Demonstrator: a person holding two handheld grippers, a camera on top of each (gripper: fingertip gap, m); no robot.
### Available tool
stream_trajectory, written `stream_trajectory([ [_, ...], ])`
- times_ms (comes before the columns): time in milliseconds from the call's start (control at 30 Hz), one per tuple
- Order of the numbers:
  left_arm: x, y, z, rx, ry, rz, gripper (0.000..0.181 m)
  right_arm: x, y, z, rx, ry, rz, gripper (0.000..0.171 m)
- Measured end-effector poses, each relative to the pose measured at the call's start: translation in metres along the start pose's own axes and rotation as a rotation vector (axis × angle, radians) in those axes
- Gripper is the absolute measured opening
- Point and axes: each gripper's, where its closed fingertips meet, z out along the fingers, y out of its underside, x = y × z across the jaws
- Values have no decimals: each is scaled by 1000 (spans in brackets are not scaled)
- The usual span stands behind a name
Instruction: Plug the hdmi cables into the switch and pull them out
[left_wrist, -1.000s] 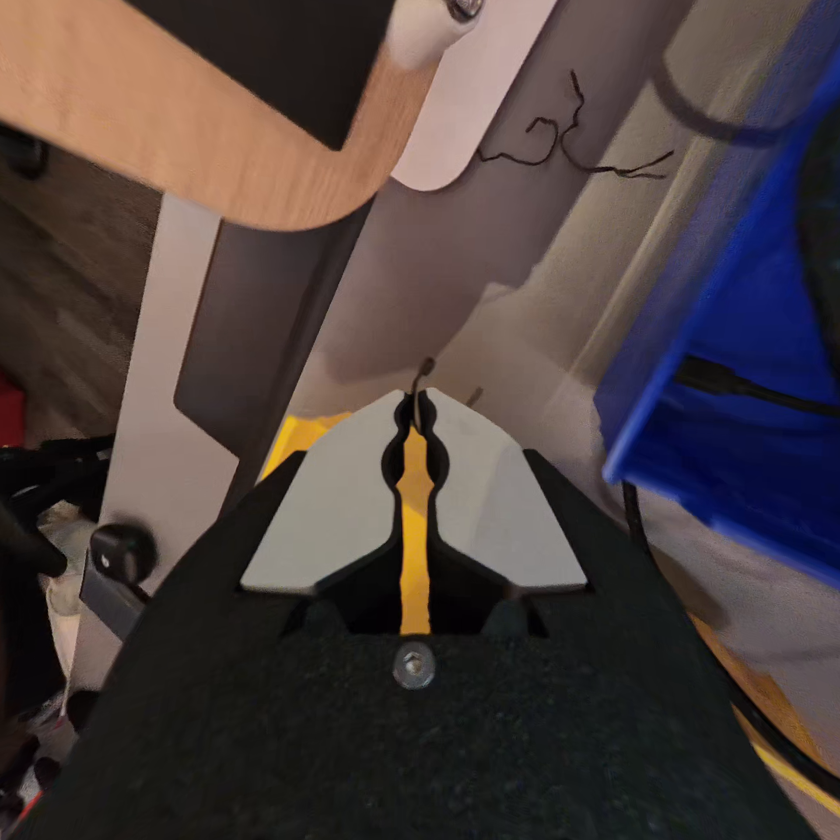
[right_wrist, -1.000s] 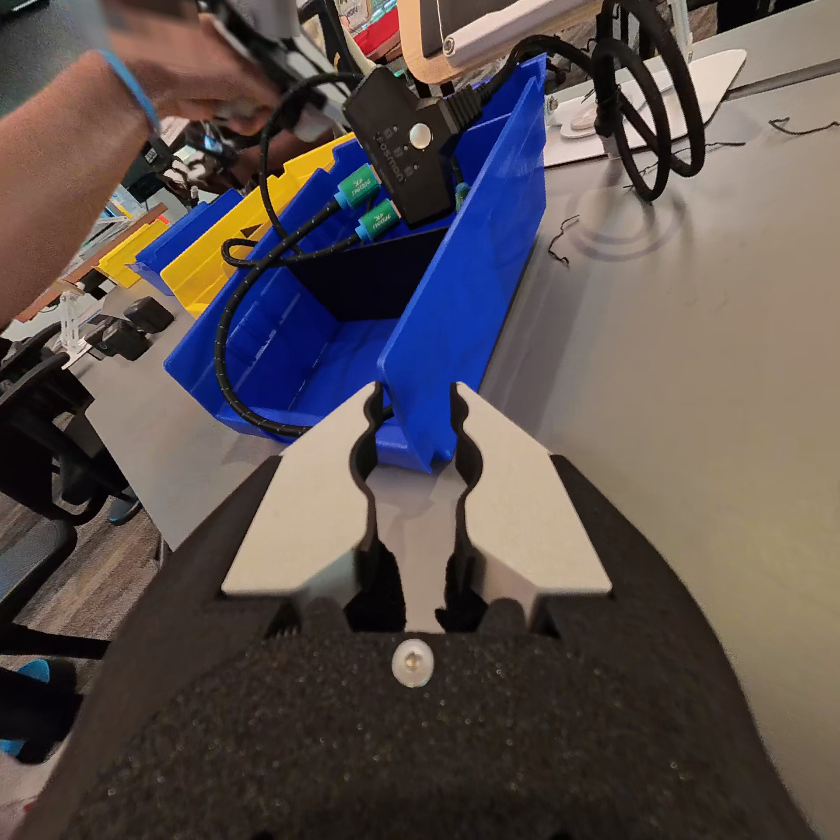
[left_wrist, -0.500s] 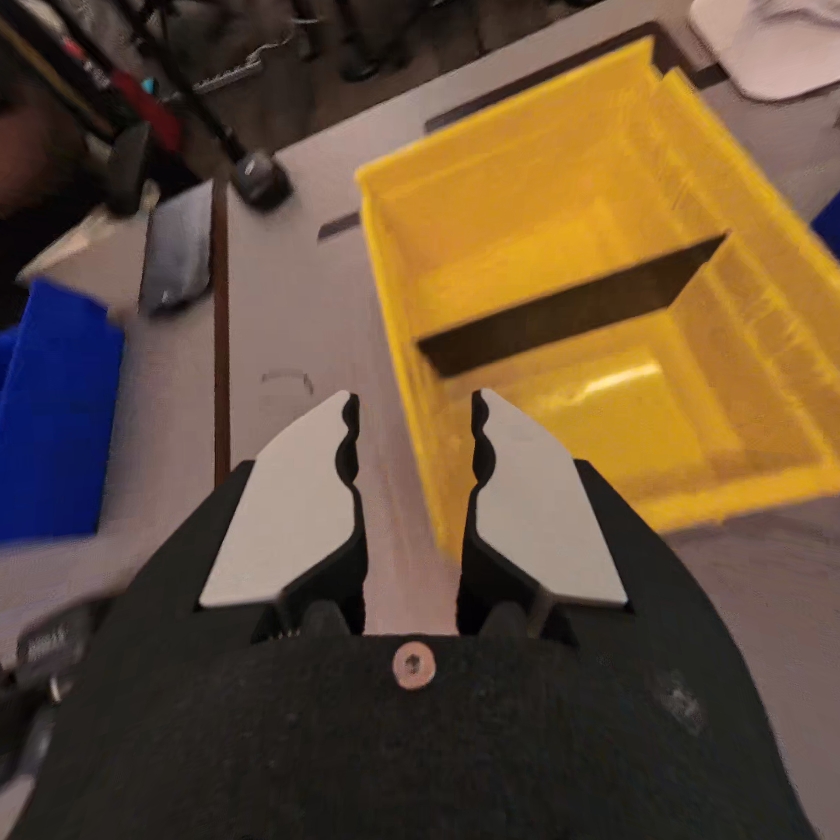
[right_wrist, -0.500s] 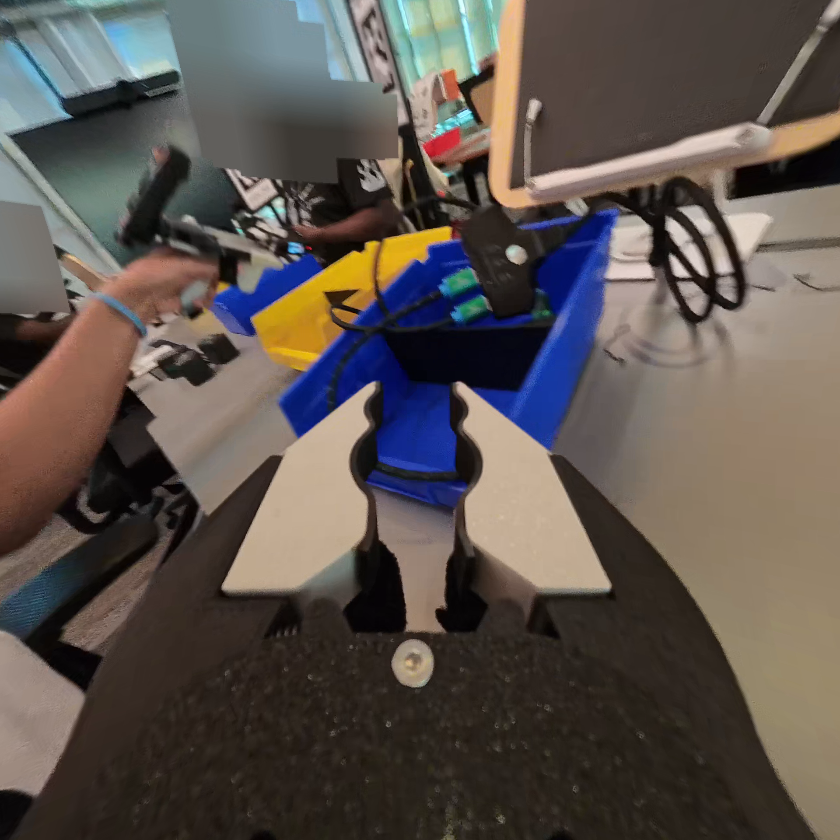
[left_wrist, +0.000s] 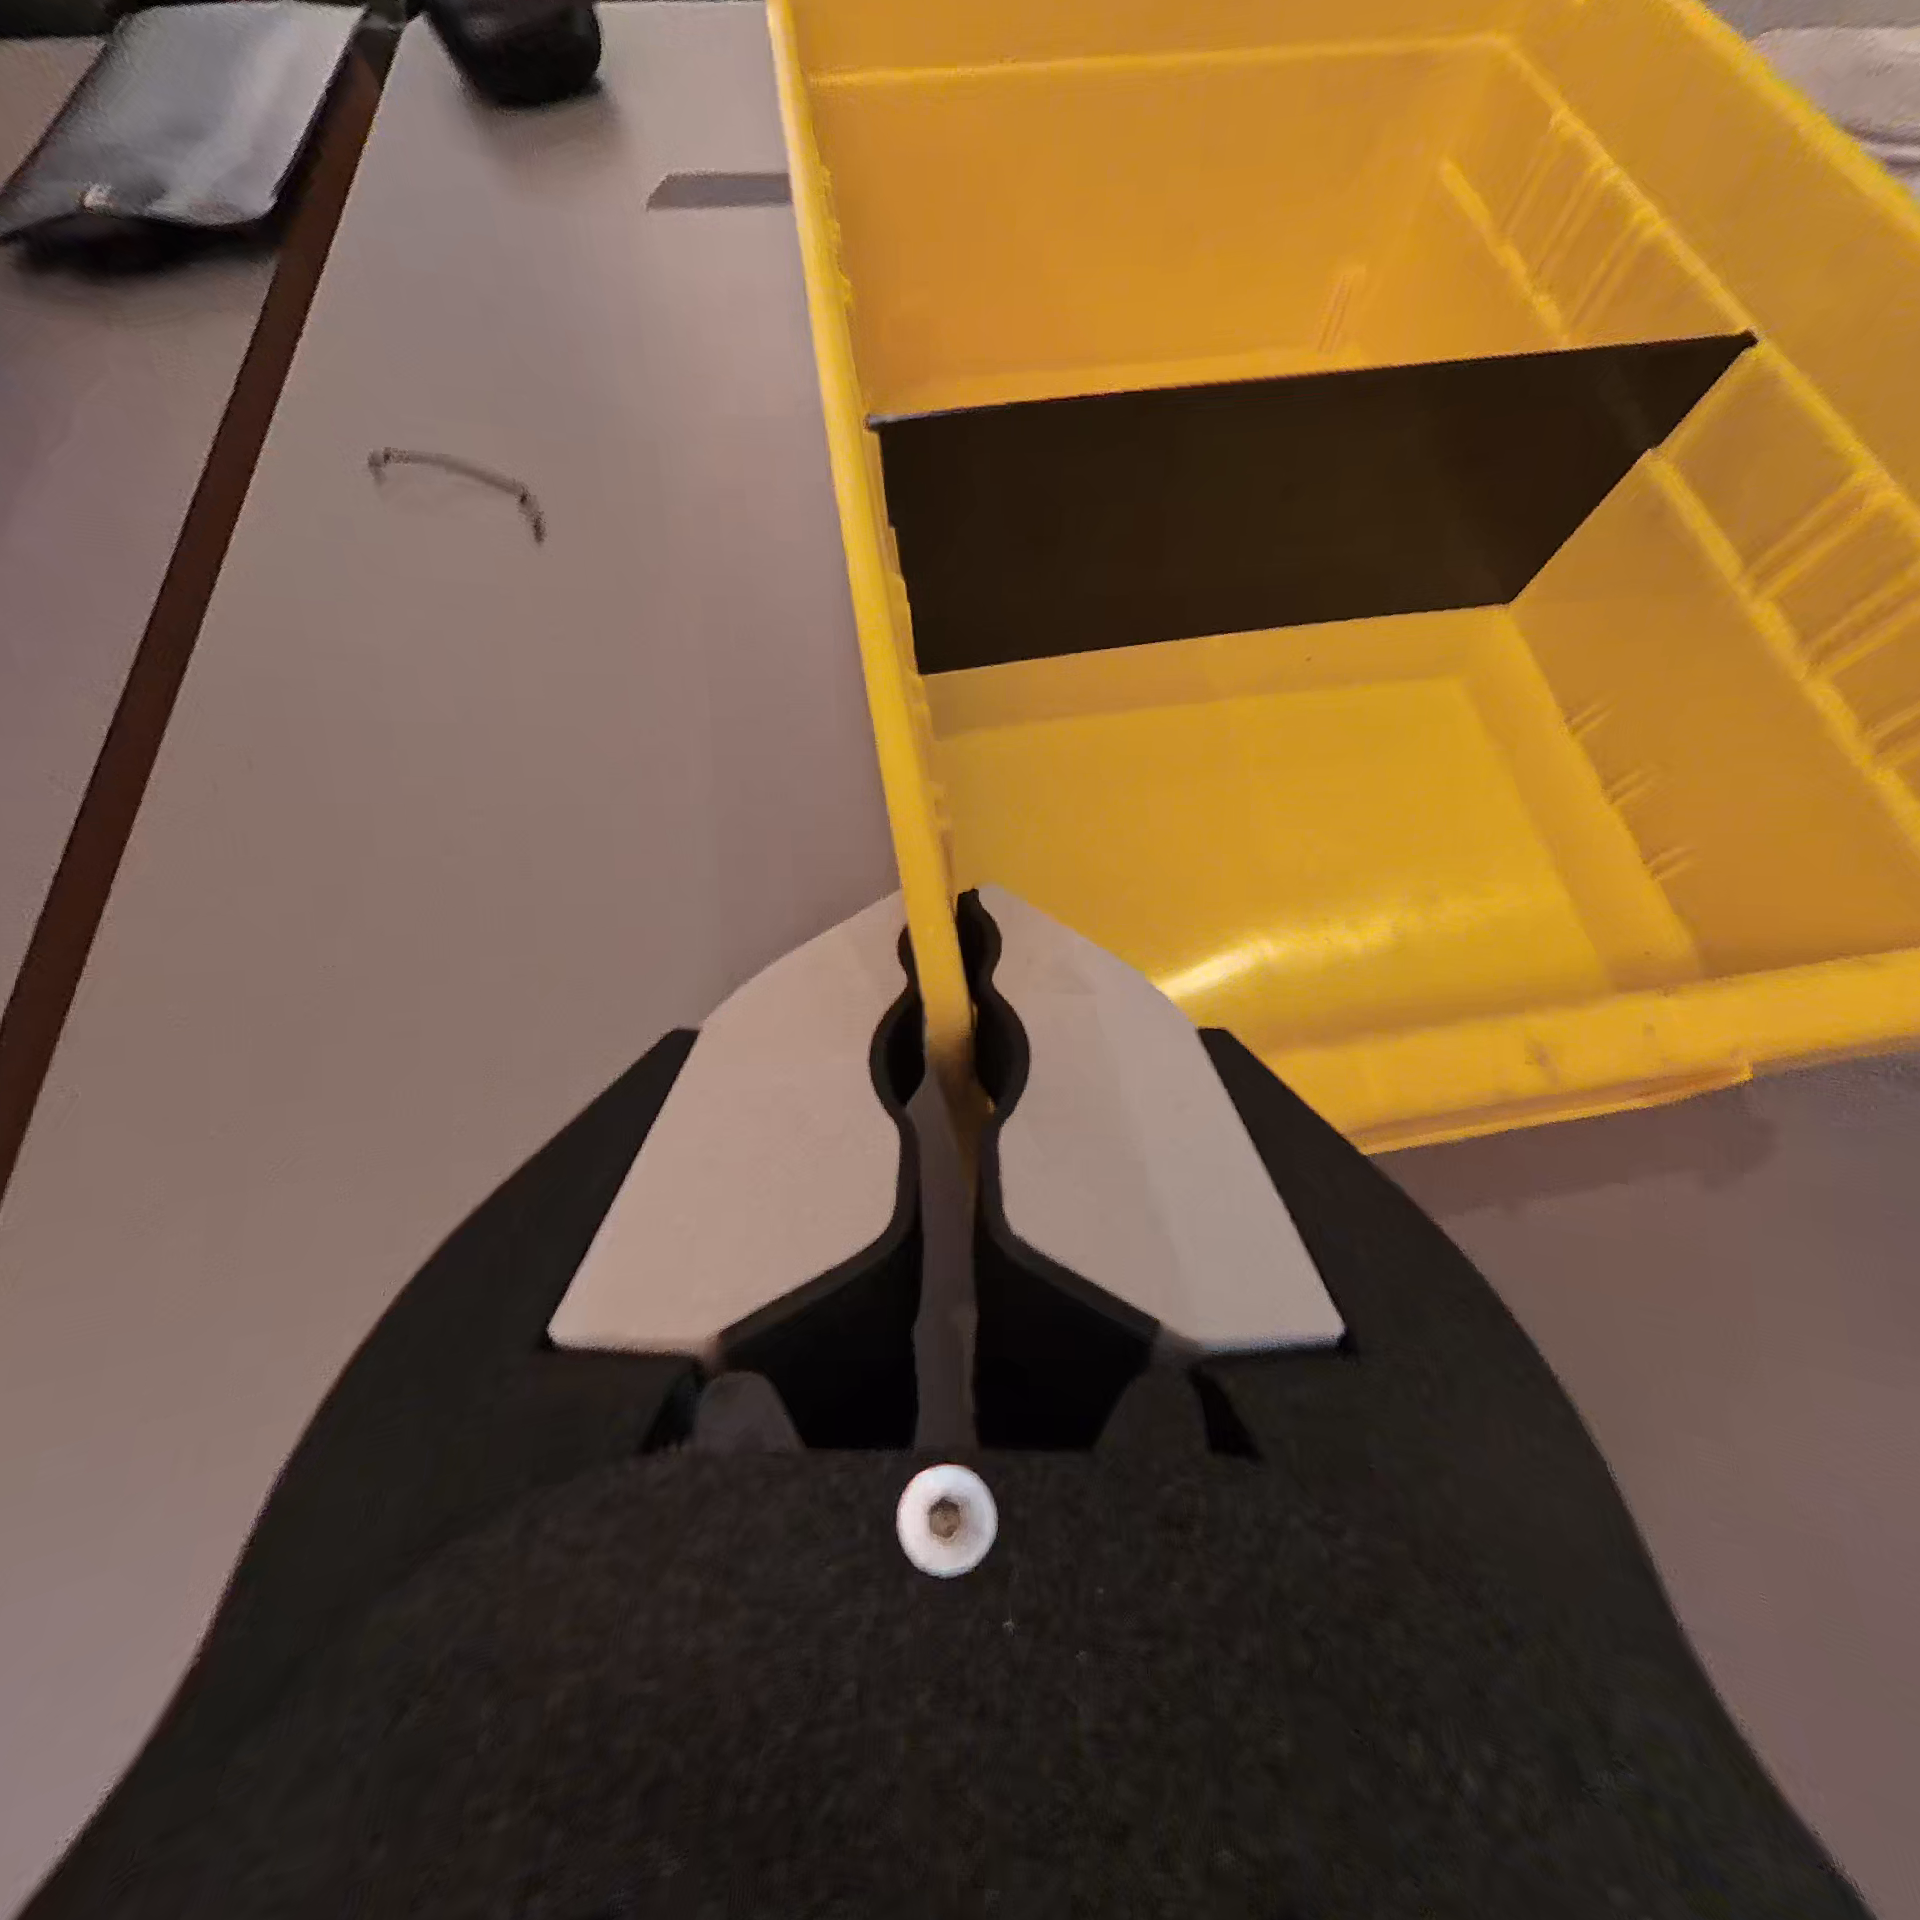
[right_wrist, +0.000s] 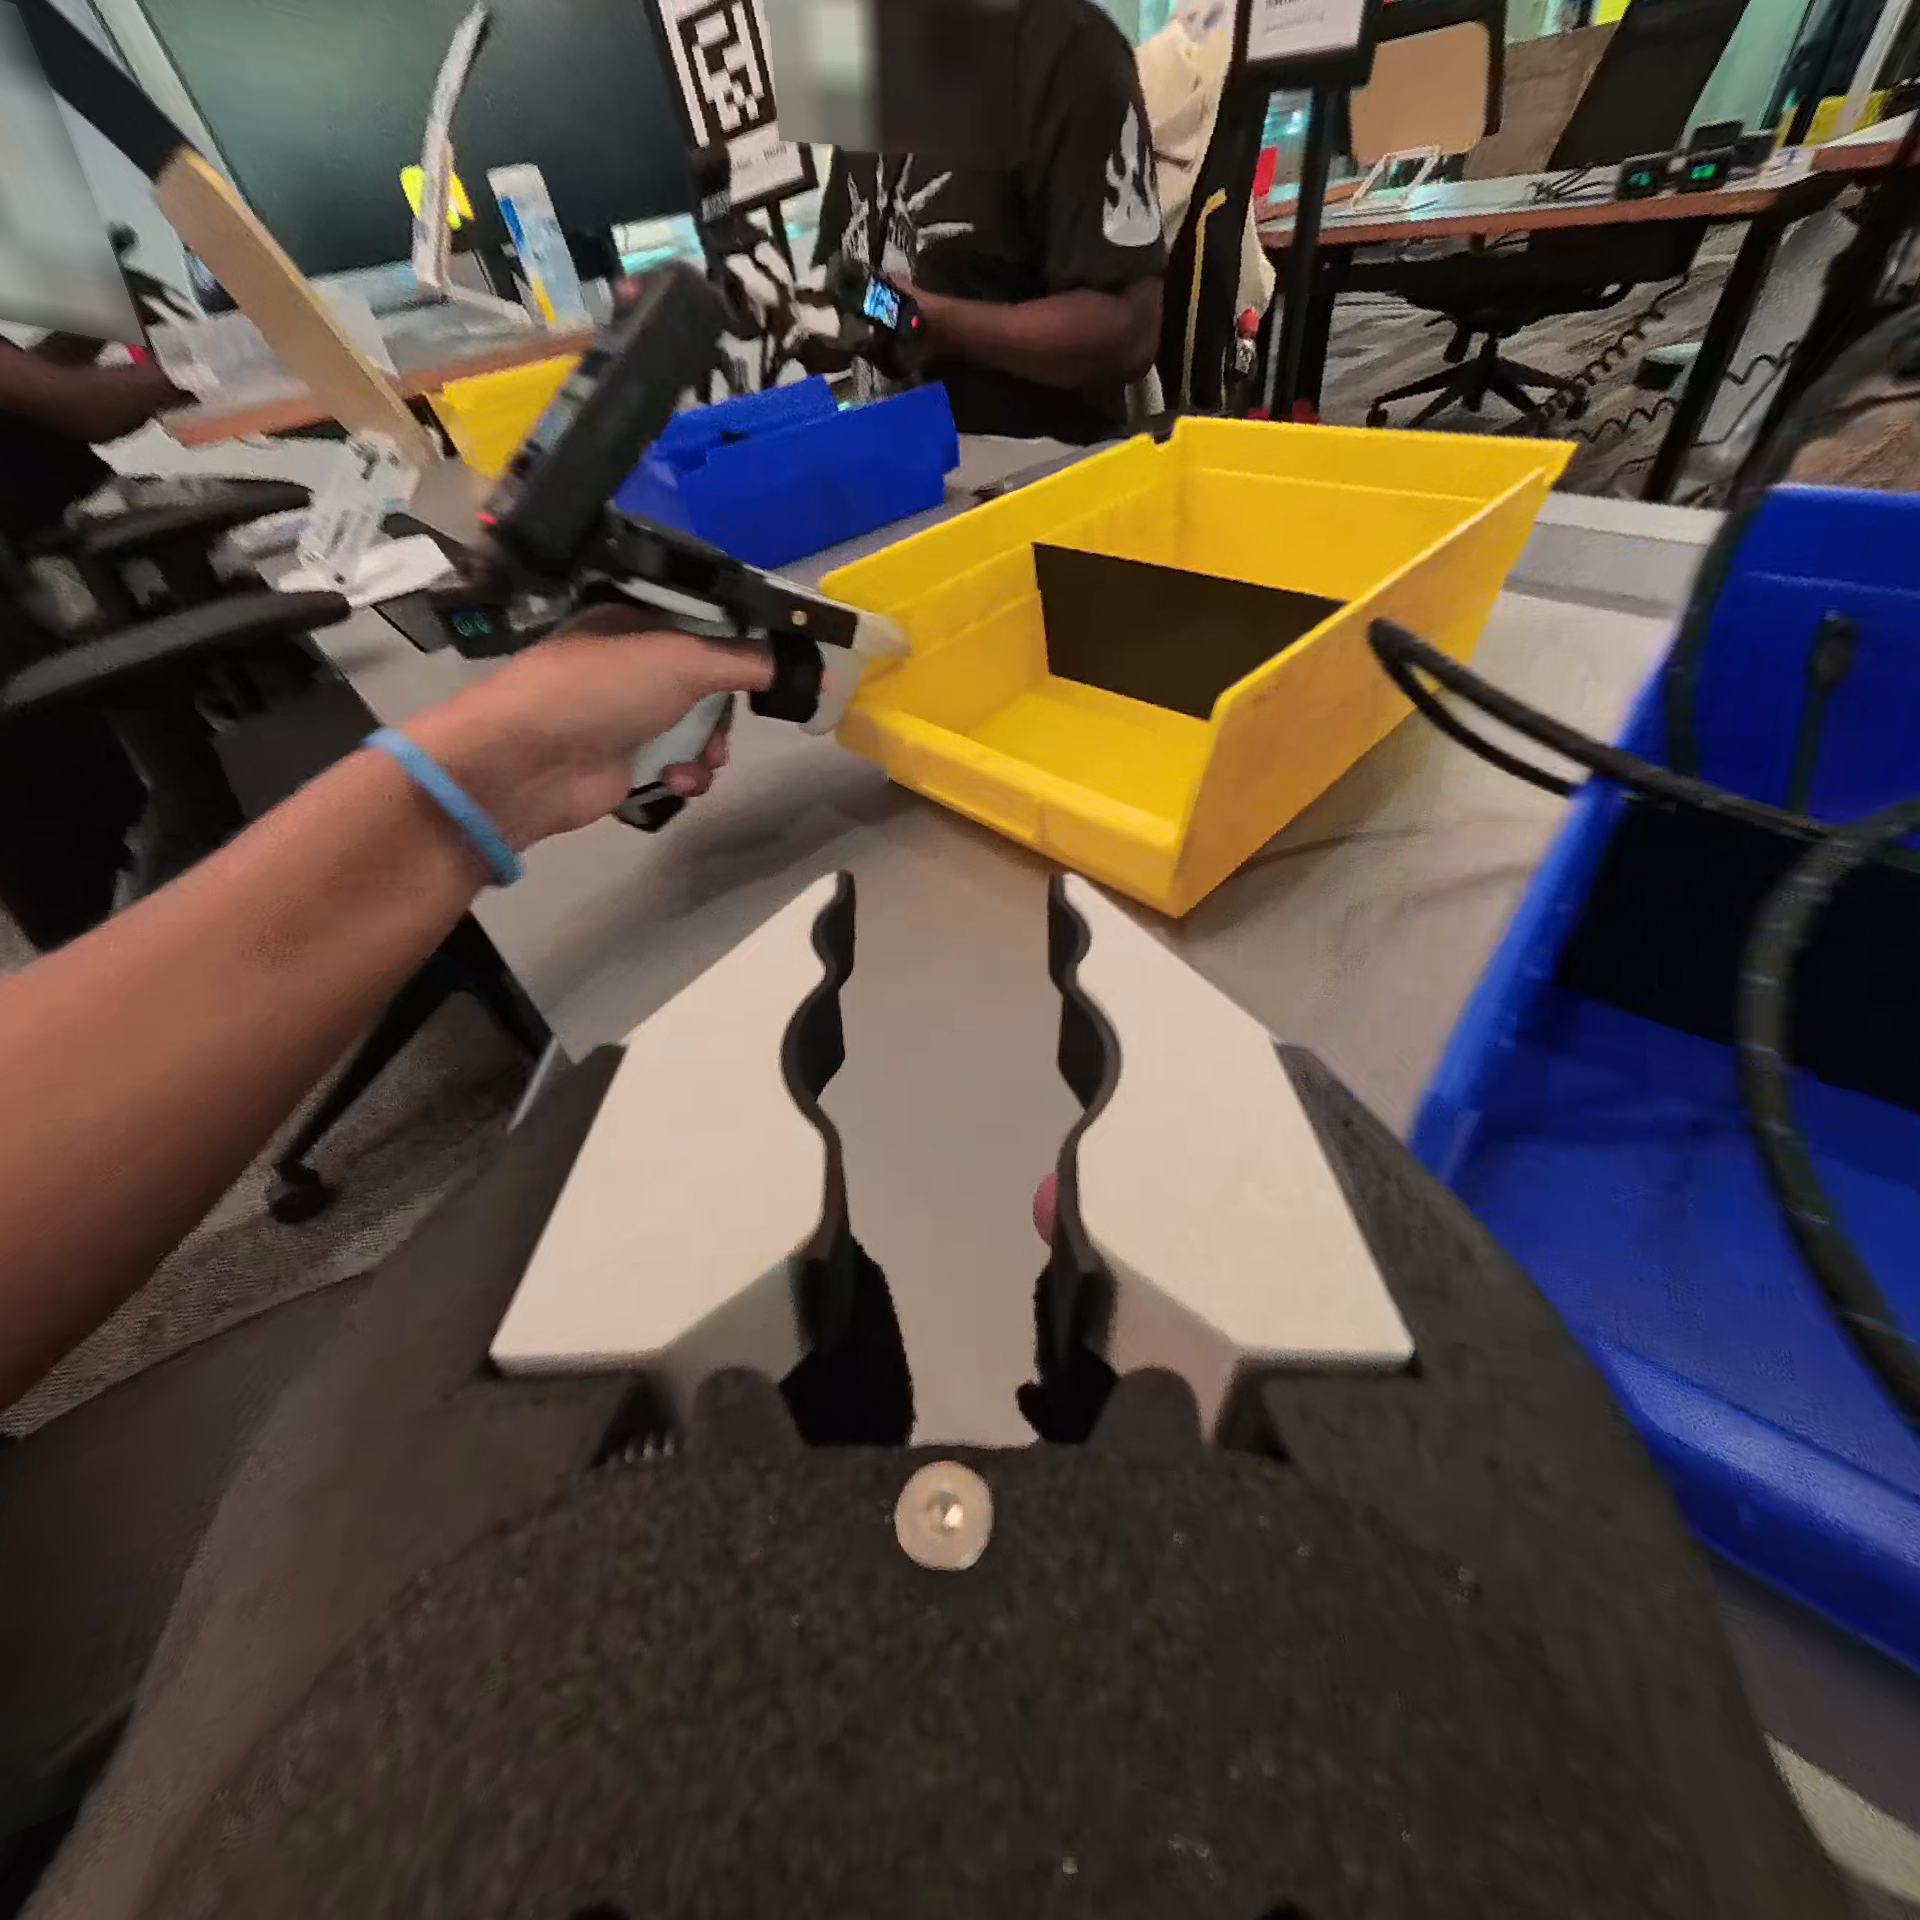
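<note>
Two pale fingers (left_wrist: 790, 1122) of the left gripper (left_wrist: 940, 1023) pinch the near end of the yellow bin's (left_wrist: 1455, 1049) left wall, the thin plastic edge running straight up from between their tips. Right of the fingers the bin's near compartment lies bare, and beyond it a black divider (left_wrist: 1278, 499) crosses the bin from wall to wall. Left of the fingers stretches the grey surface (left_wrist: 468, 831), with a short dark thread (left_wrist: 457, 483) lying well ahead. From the right wrist view, the right gripper (right_wrist: 948, 914) hovers over the surface with its fingers (right_wrist: 696, 1164) spread and nothing between them. Ahead and just right of them sits the yellow bin (right_wrist: 1122, 831), its left front corner gripped by the left gripper (right_wrist: 883, 639), held in a hand (right_wrist: 582, 727) that reaches in from the left. Right of the fingers stands a blue bin (right_wrist: 1621, 1226), with a black cable (right_wrist: 1507, 738) looping over its rim; the switch is not visible in either view.
</note>
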Motion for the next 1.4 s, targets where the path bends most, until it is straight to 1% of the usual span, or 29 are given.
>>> stream_trajectory([
  [67, 0, 20, -30, 20, -31, -64, 4, -4, 14, 24, -40, 46, -23, 36],
  [167, 7, 51, -77, 46, -72, -112, 4, 15, 40, 57, -107, 221, -69, 37],
  [233, 13, 68, -103, 53, -97, -122, 4, 22, 53, 71, -127, 277, -77, 37],
  [267, 17, 75, -114, 56, -105, -122, 4, 21, 58, 76, -140, 275, -67, 35],
  [333, 21, 85, -130, 63, -152, -106, 4, 12, 61, 79, -162, 234, -28, 20],
  [400, 23, 92, -143, 51, -210, -90, 4, 8, 62, 78, -196, 223, -55, 15],
  [467, 29, 91, -157, 76, -243, -100, 3, 6, 58, 72, -204, 244, -65, 10],
  [533, 39, 77, -172, 136, -276, -66, 4, 7, 43, 61, -154, 266, -102, 8],
  [600, 52, 51, -188, 214, -302, -33, 4, 11, 17, 46, -79, 298, -132, 6],
  [700, 83, -3, -204, 331, -290, 7, 4, 28, -38, 15, 36, 357, -181, 5],
  [767, 114, -46, -207, 403, -256, 42, 4, 50, -77, -13, 106, 412, -213, 5],
  [867, 179, -111, -204, 521, -158, 104, 5, 100, -129, -66, 191, 527, -229, 4],
  [967, 263, -161, -189, 572, -58, 189, 5, 160, -168, -136, 263, 665, -213, 2],
  [1033, 326, -184, -172, 575, 31, 237, 6, 204, -180, -186, 270, 755, -188, 2],
  [1100, 389, -195, -150, 568, 158, 207, 6, 249, -181, -233, 249, 831, -144, 2],
  [1167, 447, -192, -124, 515, 232, 201, 7, 292, -170, -274, 192, 899, -131, 2],
  [1233, 506, -177, -95, 453, 288, 197, 7, 336, -141, -314, 75, 987, -132, 2],
  [1300, 558, -151, -62, 401, 323, 190, 7, 379, -104, -347, 1, 1032, -104, 2],
  [1400, 617, -97, -14, 315, 322, 255, 8, 438, -35, -378, -9, 1041, 55, 2],
])
